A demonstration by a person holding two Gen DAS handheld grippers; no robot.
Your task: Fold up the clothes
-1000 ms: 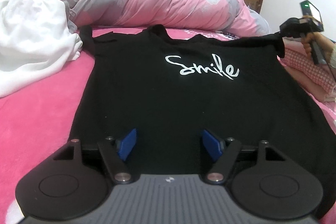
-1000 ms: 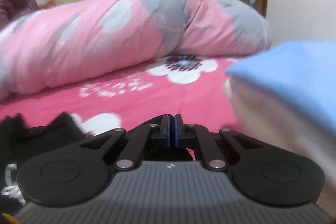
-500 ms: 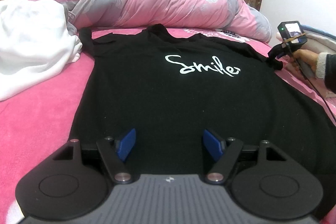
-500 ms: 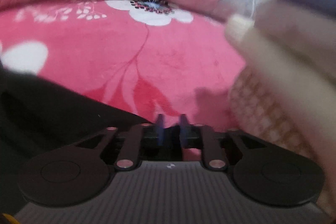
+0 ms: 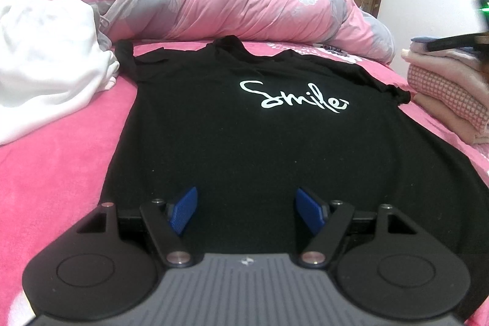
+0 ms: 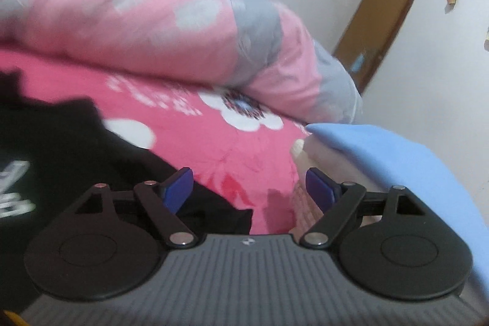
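Black T-shirt (image 5: 244, 142) lies flat, mid-bed, collar toward the quilt (image 5: 229, 5). Left gripper (image 5: 246, 211) released above its hem. Right gripper (image 6: 249, 188) just opening, nothing between its jaws, by the sleeve.

— What's in front of my right gripper (image 6: 249, 188)?

— Its jaws have just been opening, nothing between them. I see the black T-shirt (image 6: 76, 148) lower left on the pink floral bedsheet (image 6: 214, 139), and folded clothes (image 6: 382, 155) stacked right.

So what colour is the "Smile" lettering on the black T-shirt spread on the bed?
White, in cursive script across the black cotton T-shirt; clearest in the left wrist view.
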